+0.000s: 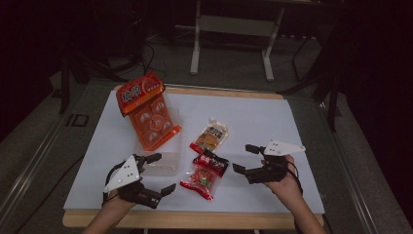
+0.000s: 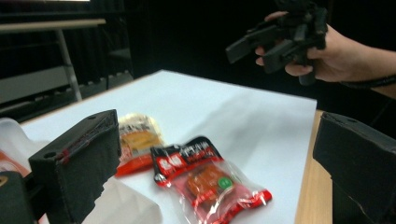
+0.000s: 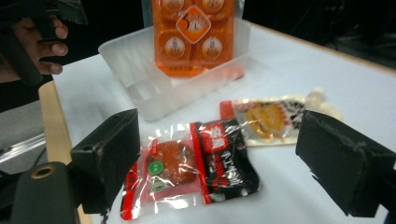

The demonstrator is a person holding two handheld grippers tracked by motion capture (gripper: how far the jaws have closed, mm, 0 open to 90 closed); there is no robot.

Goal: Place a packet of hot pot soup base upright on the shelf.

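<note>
**Two open grippers flank the snack packets**

Nearest the high camera, the left gripper and the right gripper hover over the front of the white table top, each held in a hand, each with its jaws spread wide and nothing between them. Between the two lies a red and black snack packet — flat on the table, its clear window showing an orange-brown piece inside. In the right gripper view the same packet sits just ahead of the parted jaws, closer to one of them; in the left gripper view it lies between the jaws' lines but farther out, untouched.

Just behind it rests a yellow and white packet, its red end almost touching the first. To the left stands a clear plastic tray, and a big orange bag leans in it — its lower end inside the tray, its top tilted up and away.
</note>
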